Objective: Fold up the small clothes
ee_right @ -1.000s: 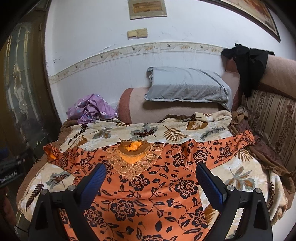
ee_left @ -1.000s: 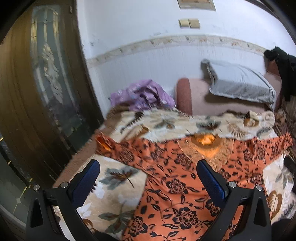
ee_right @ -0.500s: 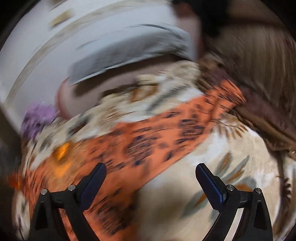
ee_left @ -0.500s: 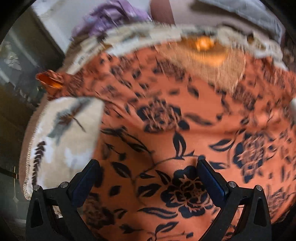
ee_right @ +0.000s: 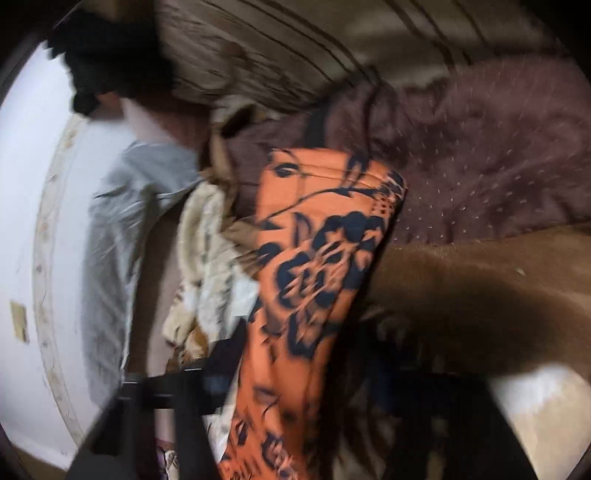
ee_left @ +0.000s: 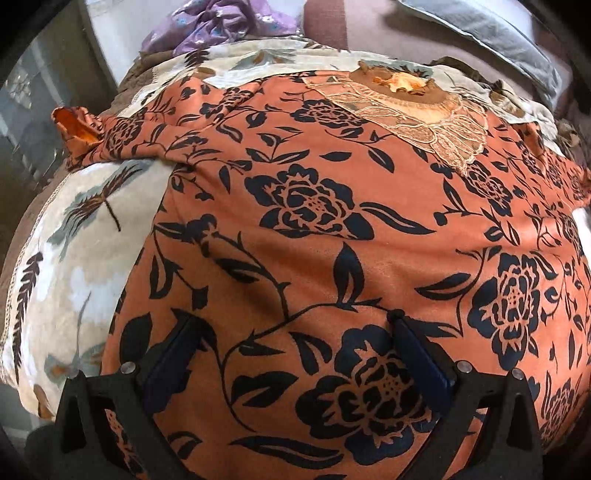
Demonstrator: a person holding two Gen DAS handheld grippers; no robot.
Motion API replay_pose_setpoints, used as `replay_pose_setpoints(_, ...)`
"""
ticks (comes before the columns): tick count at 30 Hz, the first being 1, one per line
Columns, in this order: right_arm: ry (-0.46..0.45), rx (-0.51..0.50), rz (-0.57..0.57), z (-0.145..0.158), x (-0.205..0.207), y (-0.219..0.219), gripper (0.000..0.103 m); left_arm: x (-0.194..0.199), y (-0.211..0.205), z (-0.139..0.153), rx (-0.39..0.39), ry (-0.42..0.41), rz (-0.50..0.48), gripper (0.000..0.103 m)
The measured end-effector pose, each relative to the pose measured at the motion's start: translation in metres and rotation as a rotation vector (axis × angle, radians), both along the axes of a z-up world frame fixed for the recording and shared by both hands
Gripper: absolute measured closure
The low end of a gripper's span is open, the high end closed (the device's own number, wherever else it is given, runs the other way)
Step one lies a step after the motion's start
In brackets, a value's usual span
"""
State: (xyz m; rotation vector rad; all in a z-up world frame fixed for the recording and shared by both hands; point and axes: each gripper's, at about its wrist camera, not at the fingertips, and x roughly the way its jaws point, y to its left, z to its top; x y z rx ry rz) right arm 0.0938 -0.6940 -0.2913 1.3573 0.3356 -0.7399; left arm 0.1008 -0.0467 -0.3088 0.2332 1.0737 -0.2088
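On leaf-print bedspread (ee_left: 74, 266), orange floral garment (ee_left: 314, 229)

The orange floral-print garment (ee_left: 314, 221) lies spread on the cream leaf-patterned bedspread (ee_left: 74, 258). Behind it sit a crumpled purple cloth (ee_left: 221, 22) at left and a grey pillow (ee_left: 498, 33) at right.

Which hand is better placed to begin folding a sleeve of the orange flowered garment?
Right. The right gripper has the sleeve between its jaws, which have just been closing; blur hides any grip. The left gripper hangs open over the middle of the garment.
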Motion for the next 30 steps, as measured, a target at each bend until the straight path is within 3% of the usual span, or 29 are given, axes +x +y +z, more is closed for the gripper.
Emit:
replay_pose_setpoints(1, 0.002, -0.018, -0.006, 0.003, 0.001, -0.001, 0.087, -0.003, -0.001, -0.001, 0.007, -0.003, 0.009, 0.000)
replay_pose_setpoints(3, -0.004, -0.093, -0.008, 0.017, 0.003, 0.004, 0.096, -0.004, -0.005, 0.003, 0.017, 0.000, 0.012, 0.000)
replay_pose_setpoints(6, -0.021, -0.261, 0.067, 0.057, 0.014, 0.029, 0.097, -0.003, -0.006, 0.009, 0.017, 0.027, 0.000, 0.000)
replay_pose_setpoints(9, -0.078, -0.362, 0.194, 0.100, 0.032, 0.075, 0.097, 0.008, 0.000, 0.017, 0.028, 0.037, -0.029, 0.000)
replay_pose_setpoints(12, -0.152, -0.435, 0.365, 0.142, 0.060, 0.145, 0.097, 0.002, 0.011, 0.034, 0.034, -0.046, -0.027, 0.000)
replay_pose_setpoints(15, -0.185, -0.461, 0.526, 0.158, 0.093, 0.219, 0.097, -0.005, 0.031, 0.054, 0.017, -0.132, -0.021, 0.000)
replay_pose_setpoints(19, -0.169, -0.469, 0.730, 0.149, 0.152, 0.327, 0.097, -0.006, 0.064, 0.073, 0.008, -0.209, 0.008, 0.000)
replay_pose_setpoints(24, -0.111, -0.359, 0.910, 0.085, 0.205, 0.446, 0.097, -0.007, 0.093, 0.087, -0.024, -0.233, 0.052, 0.000)
replay_pose_setpoints(27, -0.050, -0.251, 1.006, 0.040, 0.221, 0.495, 0.092, -0.006, 0.106, 0.093, -0.036, -0.248, 0.086, 0.000)
replay_pose_setpoints(28, -0.028, -0.226, 1.043, 0.028, 0.222, 0.514, 0.085, -0.004, 0.111, 0.096, -0.046, -0.251, 0.101, 0.000)
replay_pose_setpoints(29, -0.020, -0.201, 1.082, 0.019, 0.221, 0.525, 0.070, -0.005, 0.113, 0.098, -0.053, -0.253, 0.111, 0.000)
replay_pose_setpoints(30, -0.046, -0.161, 1.118, 0.012, 0.217, 0.532, 0.031, -0.004, 0.116, 0.100, -0.061, -0.254, 0.120, 0.000)
